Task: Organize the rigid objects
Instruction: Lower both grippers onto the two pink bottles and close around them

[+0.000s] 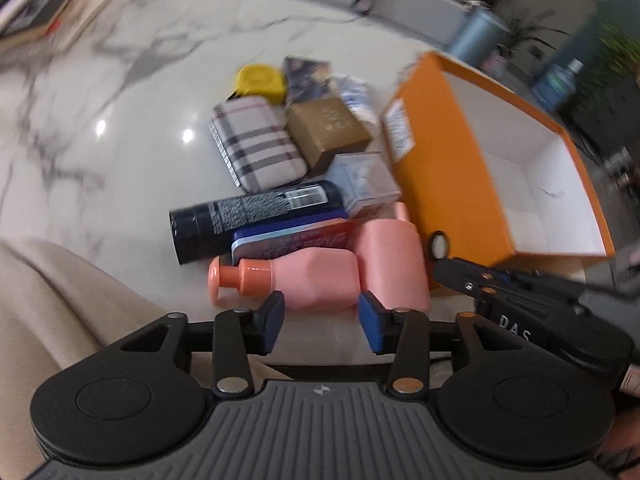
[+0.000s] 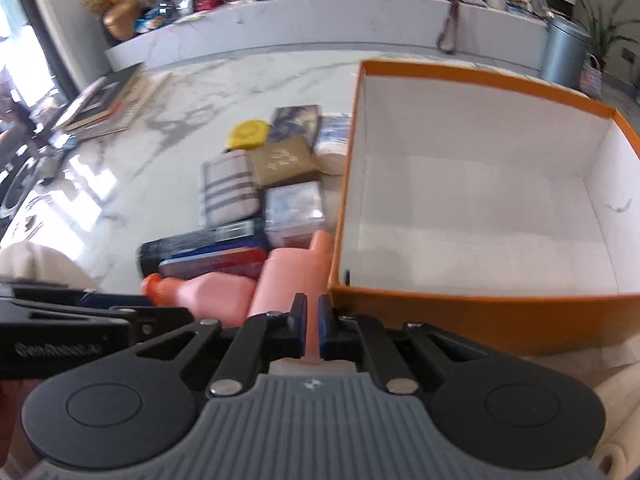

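The rigid items lie in a tight pile on the marble floor (image 1: 120, 92), just left of the orange box (image 2: 472, 312), which is open w/ white inside. Nearest: pink pump bottle (image 1: 304, 280) on its side, touching a second pink bottle (image 1: 390, 256). Behind them a red-blue tin (image 1: 292, 238), black spray can (image 1: 248, 216), plaid case (image 1: 256, 144), gold box (image 1: 328, 130), yellow round thing (image 1: 260, 80). Items further back are blurred, labels not readable.

Left gripper (image 1: 322, 320) has jaws apart, nothing between the pads, just before the pump bottle. Right gripper (image 2: 313, 320) is closed to a thin slit; pink shows through it, but I cannot tell if the pads touch the bottle.

The box's near wall is cut off by the right gripper. Free floor is at left of the pile.
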{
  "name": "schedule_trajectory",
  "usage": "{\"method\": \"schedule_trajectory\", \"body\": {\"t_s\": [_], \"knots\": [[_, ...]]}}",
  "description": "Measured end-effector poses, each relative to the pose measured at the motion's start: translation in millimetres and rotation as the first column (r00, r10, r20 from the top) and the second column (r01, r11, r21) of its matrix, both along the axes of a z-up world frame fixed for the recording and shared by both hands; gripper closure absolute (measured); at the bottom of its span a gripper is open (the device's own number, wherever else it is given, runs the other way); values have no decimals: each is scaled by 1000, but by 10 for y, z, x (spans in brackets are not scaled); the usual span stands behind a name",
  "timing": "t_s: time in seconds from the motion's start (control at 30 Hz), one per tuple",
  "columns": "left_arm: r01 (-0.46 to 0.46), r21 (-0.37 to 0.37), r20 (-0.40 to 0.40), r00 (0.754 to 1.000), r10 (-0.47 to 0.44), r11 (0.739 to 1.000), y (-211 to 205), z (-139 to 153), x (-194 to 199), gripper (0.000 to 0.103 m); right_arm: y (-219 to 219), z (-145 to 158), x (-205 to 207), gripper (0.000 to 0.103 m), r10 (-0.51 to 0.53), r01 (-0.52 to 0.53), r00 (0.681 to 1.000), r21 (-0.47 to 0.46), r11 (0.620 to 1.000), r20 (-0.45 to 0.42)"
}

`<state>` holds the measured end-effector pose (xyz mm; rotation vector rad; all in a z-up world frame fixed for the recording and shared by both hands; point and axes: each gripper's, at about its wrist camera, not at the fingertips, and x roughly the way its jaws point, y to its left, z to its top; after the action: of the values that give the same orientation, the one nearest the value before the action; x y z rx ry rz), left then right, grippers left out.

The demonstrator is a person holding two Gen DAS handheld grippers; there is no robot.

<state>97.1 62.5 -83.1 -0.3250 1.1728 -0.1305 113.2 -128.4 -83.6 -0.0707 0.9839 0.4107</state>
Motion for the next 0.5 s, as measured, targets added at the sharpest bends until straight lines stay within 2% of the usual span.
{"method": "schedule_trajectory", "body": {"t_s": [0.07,0.1,0.17,0.23,0.33,0.5], "knots": [[-43,-42,-46,998,42,998,27,-47,89,38,-56,-25,99,93,-35,35,999,9,999,-22],[-76,-59,-70,995,72,995,47,-75,130,37,-82,-32,138,90,-45,46,998,23,999,-37],[-146,-79,-107,985,137,986,93,-116,191,36,-111,-52,204,74,-49,53,996,50,997,-72],[-208,-95,-139,971,193,974,136,-150,229,36,-99,-69,241,66,-38,46,995,74,996,-97],[-262,-108,-172,955,242,959,163,-177,285,32,-40,-116,295,61,-24,31,994,68,997,-109],[-309,-101,-234,931,279,946,172,-279,394,30,-22,-218,410,51,-24,47,983,129,990,-180]]}}
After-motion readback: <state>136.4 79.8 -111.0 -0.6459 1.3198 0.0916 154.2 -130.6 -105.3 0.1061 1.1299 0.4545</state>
